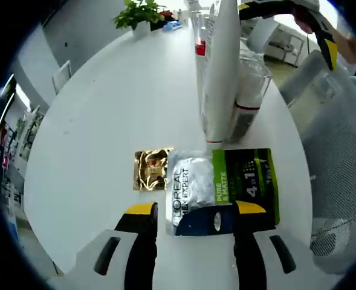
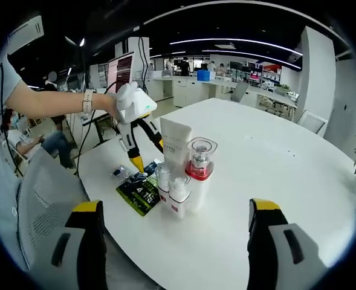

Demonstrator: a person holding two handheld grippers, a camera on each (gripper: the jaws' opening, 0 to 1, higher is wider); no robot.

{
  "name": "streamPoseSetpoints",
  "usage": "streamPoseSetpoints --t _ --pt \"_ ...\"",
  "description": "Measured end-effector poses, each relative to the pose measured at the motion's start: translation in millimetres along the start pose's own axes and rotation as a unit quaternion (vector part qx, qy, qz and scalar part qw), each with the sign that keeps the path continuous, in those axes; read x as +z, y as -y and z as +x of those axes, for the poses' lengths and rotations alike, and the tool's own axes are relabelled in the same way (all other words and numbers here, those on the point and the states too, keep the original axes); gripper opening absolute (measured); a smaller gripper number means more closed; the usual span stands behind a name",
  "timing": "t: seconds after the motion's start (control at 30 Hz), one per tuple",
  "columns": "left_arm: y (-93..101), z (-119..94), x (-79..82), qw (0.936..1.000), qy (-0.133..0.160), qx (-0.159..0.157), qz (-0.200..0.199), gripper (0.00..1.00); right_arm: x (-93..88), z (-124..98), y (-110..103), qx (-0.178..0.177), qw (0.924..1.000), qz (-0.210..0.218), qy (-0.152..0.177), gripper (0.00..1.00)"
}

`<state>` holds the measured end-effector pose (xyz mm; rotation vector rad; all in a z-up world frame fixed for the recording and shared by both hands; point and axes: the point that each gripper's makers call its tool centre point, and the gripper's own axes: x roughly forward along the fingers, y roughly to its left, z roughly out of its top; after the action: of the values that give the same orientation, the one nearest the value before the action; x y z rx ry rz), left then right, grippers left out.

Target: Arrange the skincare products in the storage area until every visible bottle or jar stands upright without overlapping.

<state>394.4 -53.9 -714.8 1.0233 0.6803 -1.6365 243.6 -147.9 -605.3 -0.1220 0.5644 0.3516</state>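
I am holding my left gripper (image 1: pixel 193 212) low, with its two yellow-tipped jaws standing apart and pointing forward. In the right gripper view I am seeing this same gripper (image 2: pixel 146 151) from the far side: it is pointing steeply down, and my left hand (image 2: pixel 118 104) is gripping its white body from above, with my bare forearm (image 2: pixel 51 104) stretching to it from the left. My right gripper (image 2: pixel 174 211) is hovering with its jaws spread wide and nothing between them.
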Motion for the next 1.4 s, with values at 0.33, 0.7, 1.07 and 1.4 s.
streamPoseSetpoints --t 0.33,0.7,1.07,1.4 --pt "-13.1 14.9 18.6 0.9999 0.009 -0.006 0.004 0.33 -6.0 -0.1 10.7 -0.008 0.9999 0.012 -0.005 1.0" --pt "-34.1 32.0 38.2 0.9999 0.016 0.002 -0.003 0.19 -10.4 2.0 18.5 -0.011 0.9997 0.021 -0.009 1.0" --pt "-52.5 55.7 40.5 0.9999 0.012 -0.002 -0.007 0.1 -17.6 2.7 23.4 -0.016 0.9992 0.031 -0.018 1.0" --pt "-51.3 55.8 40.8 0.9999 0.008 0.0 -0.008 0.11 -20.1 3.2 25.2 -0.019 0.999 0.034 -0.023 1.0"
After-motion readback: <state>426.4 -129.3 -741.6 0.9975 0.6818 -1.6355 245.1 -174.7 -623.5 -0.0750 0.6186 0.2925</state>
